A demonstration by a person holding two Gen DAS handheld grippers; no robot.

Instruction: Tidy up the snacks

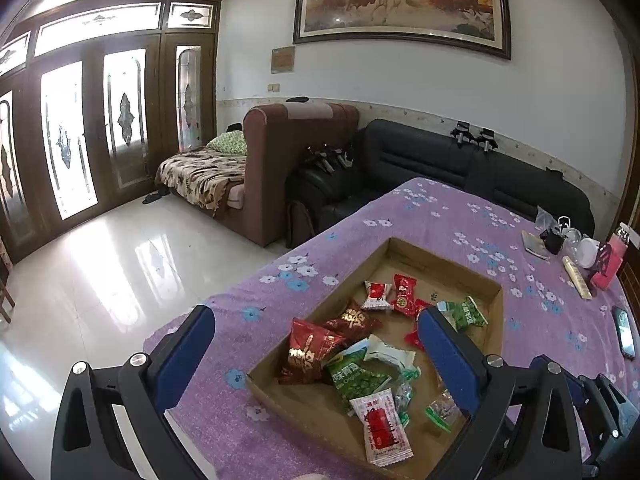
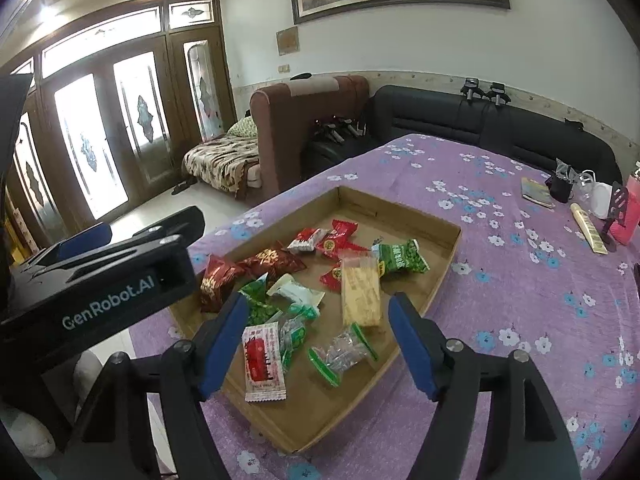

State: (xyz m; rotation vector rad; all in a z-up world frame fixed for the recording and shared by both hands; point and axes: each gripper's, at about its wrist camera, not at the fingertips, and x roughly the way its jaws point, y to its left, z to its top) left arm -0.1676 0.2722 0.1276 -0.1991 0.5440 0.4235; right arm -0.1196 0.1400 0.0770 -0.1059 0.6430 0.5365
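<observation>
1. Shallow cardboard tray (image 2: 442,276) on the purple flowered tablecloth (image 2: 520,280); every snack packet inside the tray, none outside it.
2. Near the tray's front wall: white-and-red sachet (image 2: 263,360), clear green-ended candy wrapper (image 2: 342,354) just beside it.
3. Mid-tray: long yellow wafer pack (image 2: 360,292), leaning over a green pea bag (image 2: 400,256) and small red packets (image 2: 336,240).
4. Toward the tray's left wall: two dark red foil bags (image 2: 218,280), another green bag (image 2: 256,300) and a white pouch (image 2: 296,292) overlapping.
5. Left gripper (image 1: 316,356): released, jaws spread wide above the tray's left side, nothing between the pads.
6. Right gripper (image 2: 320,340): also released, jaws apart over the front of the tray, straddling sachet and candy without touching.
7. Likely handling: all light, crinkly, slippery film; puffed foil bags soft and prone to squirting out; wafer pack stiff but brittle inside.
8. Best hold, judging from shapes: crimped end seams or flat edges, gentle pinch, wafer pack across its narrow width.
</observation>
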